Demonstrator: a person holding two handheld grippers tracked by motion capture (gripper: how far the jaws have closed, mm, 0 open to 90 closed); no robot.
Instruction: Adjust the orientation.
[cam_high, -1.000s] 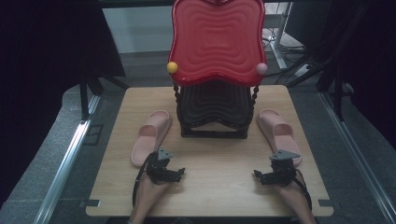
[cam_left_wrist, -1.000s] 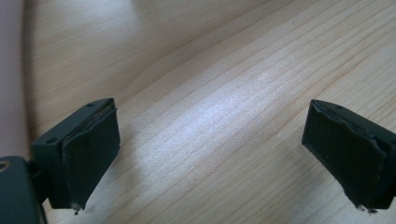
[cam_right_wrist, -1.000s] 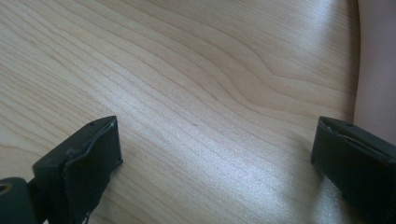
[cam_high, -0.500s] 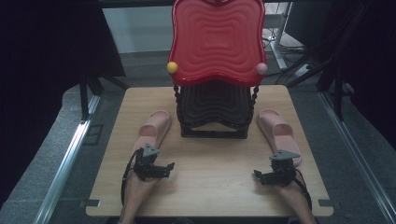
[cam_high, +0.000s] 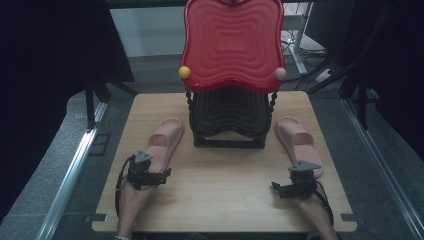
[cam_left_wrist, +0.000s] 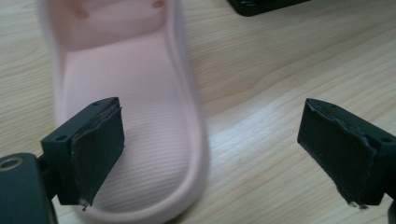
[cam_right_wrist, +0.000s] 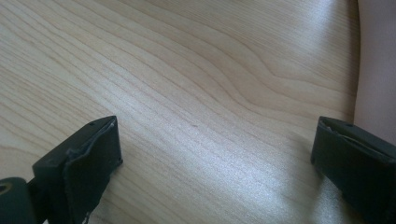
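High view, near edge: my left gripper (cam_high: 150, 175) sat at the heel of the left slipper (cam_high: 164, 140); my right gripper (cam_high: 294, 186) rested just beside the heel of the right slipper (cam_high: 299, 142).

Change over the last second: my left gripper had moved left and slightly nearer me, from bare table onto the left slipper's heel; my right gripper had stayed where it was.

Left gripper view: jaws spread wide, nothing between them yet; one jaw hung over the left slipper's (cam_left_wrist: 135, 116) footbed near the heel, the other over the bare wooden table (cam_left_wrist: 280, 70), so the slipper's inner rim lay between them.

Right gripper view: jaws likewise wide apart and empty, over the table (cam_right_wrist: 196, 93); the right slipper's (cam_right_wrist: 378, 60) pink edge lay next to the right-hand jaw.

Meaning for the work: I judged the left side to be lined up for a pinch on the rim; closing was the step still to come, and the right side had not begun.

Middle distance: both slippers lay flat, toes away from me, either side of the black stand (cam_high: 229, 117).

Farthest: the red tray (cam_high: 232, 45) topped the stand, with a yellow ball (cam_high: 184, 72) and a pink ball (cam_high: 280, 73) at its lower corners.
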